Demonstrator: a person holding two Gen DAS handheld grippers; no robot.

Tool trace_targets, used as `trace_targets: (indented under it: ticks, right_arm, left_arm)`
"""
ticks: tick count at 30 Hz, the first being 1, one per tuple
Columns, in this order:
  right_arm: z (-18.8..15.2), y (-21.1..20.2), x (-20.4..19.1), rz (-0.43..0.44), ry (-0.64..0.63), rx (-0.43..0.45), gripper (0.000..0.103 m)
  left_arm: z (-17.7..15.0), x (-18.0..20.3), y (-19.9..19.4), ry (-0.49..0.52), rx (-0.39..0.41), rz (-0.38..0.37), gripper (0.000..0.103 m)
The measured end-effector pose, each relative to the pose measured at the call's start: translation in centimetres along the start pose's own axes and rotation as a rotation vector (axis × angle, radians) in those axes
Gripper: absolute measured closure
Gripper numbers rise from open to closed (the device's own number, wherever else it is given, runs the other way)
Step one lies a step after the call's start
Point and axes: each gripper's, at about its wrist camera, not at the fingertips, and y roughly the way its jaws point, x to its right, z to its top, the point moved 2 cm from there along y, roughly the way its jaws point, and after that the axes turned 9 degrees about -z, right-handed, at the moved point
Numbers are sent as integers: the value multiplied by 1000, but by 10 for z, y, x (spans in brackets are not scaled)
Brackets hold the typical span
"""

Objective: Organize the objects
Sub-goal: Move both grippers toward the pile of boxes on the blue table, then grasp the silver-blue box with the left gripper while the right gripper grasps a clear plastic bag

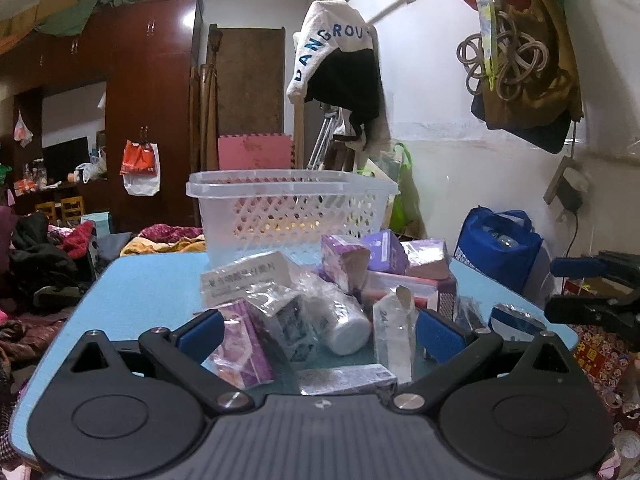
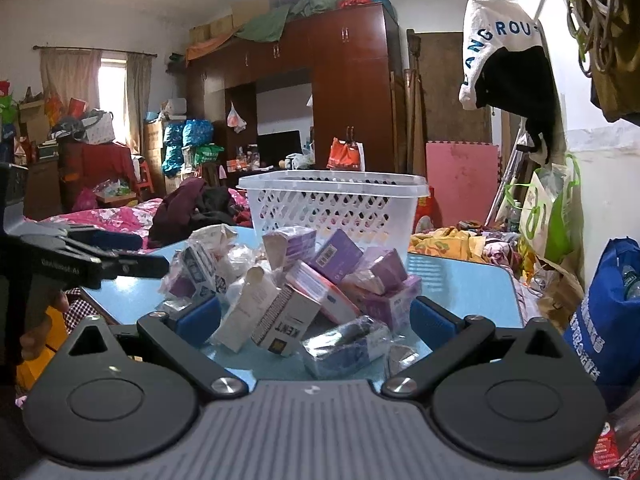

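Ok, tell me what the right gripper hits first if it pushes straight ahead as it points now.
Probably the KENT box: it stands tilted at the front of the pile between the open jaws of the right gripper, with a wrapped bluish pack beside it. Depth is unclear; the white basket sits well behind.

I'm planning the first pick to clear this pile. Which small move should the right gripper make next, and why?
Probably ease the open right gripper forward onto the white KENT carton: it lies nearest, atop the pile, and the clear plastic lattice basket behind looks empty.
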Motion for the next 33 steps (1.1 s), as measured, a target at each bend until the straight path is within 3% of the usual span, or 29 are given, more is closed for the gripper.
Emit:
trace_targets:
  ticks: [7, 20, 27, 33]
  right_arm:
    - [1, 10, -18, 29, -28, 7, 0]
    - [-3, 12, -14, 16, -10, 1, 0]
    - [-24, 14, 9, -178, -18, -2, 0]
    - [-41, 15, 37, -105, 70, -51, 0]
  left_arm:
    - [-6, 4, 6, 8, -11, 4, 0]
    - [-10, 4, 10, 29, -28, 28, 0]
    - [-31, 16, 19, 58, -15, 53, 0]
    - [-45, 18, 36, 57, -56, 66, 1]
